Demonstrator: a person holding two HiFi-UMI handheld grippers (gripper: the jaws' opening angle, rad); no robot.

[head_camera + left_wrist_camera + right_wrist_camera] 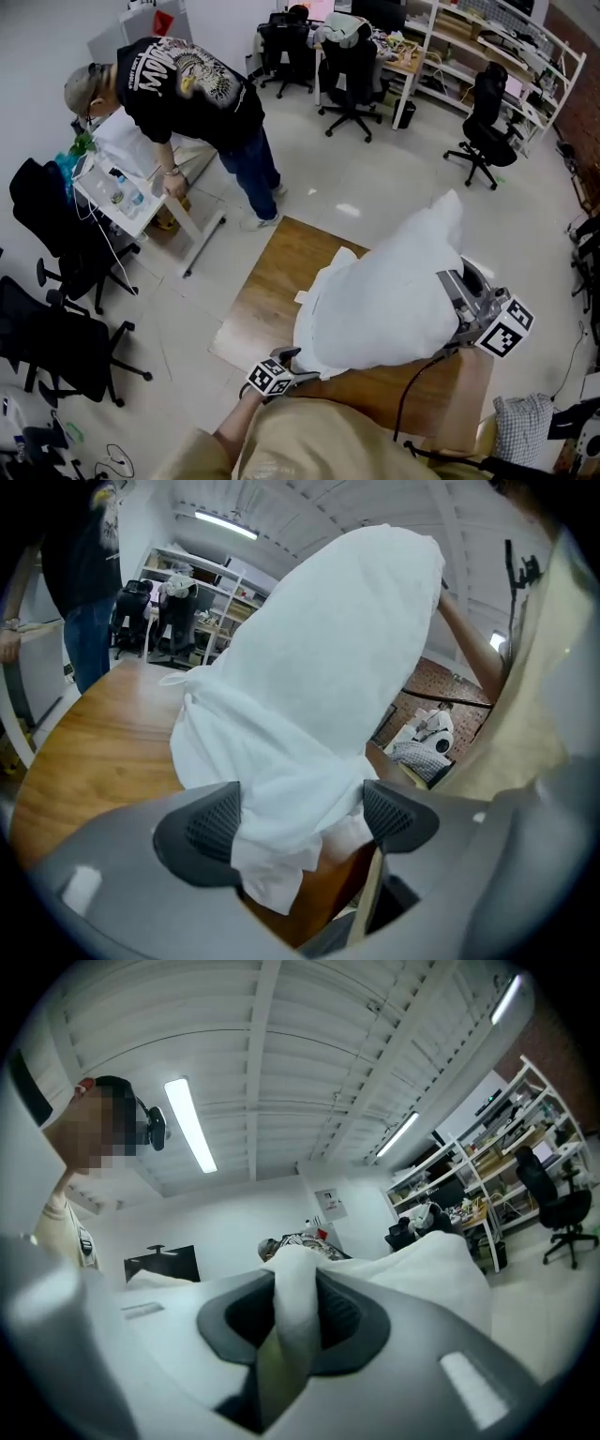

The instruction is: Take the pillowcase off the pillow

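Note:
The white pillow in its pillowcase (394, 291) is held up off the wooden table (281, 272), with its far corner pointing up and away. My right gripper (466, 305) is at the pillow's right side, and in the right gripper view it (295, 1312) is shut on a fold of the white cloth (292, 1307). My left gripper (298, 361) is at the lower near end. In the left gripper view its jaws (300, 822) stand wide, and the loose hem of the pillowcase (281, 855) hangs between the pads (208, 829) without being pinched.
A person in a black printed shirt (192, 89) bends over a small white table (122, 192) at the far left. Black office chairs (56, 347) stand at the left, more chairs (352, 80) and shelving (487, 47) at the back. A checked cloth (520, 427) lies at the lower right.

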